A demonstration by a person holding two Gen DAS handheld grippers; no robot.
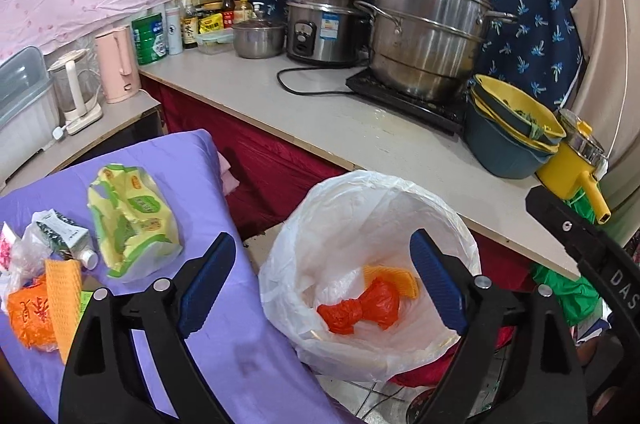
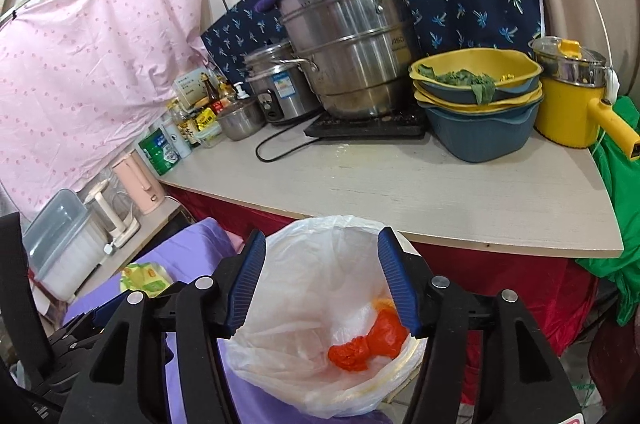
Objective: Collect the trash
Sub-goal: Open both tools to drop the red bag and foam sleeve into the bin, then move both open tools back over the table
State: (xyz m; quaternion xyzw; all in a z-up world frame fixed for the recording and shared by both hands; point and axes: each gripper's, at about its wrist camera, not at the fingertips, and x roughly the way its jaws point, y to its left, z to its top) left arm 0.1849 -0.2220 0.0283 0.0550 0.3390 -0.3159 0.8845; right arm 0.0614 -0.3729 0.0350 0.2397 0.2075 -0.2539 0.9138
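1. The left claw (image 1: 320,280) stands spread wide with nothing between its blue pads; one pad hangs over the purple cloth (image 1: 192,184), the other over the mouth of the white bin bag (image 1: 360,208).
2. The right claw (image 2: 322,280) is also released and empty, its pads parted above the same bin bag (image 2: 320,264), which fills the gap between them in the right wrist view.
3. A crumpled red-orange plastic bag (image 1: 360,310) lies at the bottom of the bin bag, below and apart from both claws; in the right wrist view it (image 2: 368,344) sits just beneath the right-hand pad.
4. A piece of orange ribbed wrapper (image 1: 390,276) lies in the bin bag just behind the red-orange bag, touching it.
5. More trash rests on the purple cloth to the left of the left claw: a yellow-green tissue pack (image 1: 134,220), a small carton (image 1: 64,232) with a white cap, an orange net bag (image 1: 28,316) and an orange ribbed strip (image 1: 64,300) lying across it.
6. The bin bag stands on the floor between the purple cloth and the counter (image 1: 320,120).
7. The counter carries a steel steamer pot (image 1: 432,32), a rice cooker (image 1: 324,24) and stacked yellow and blue bowls (image 1: 508,140).
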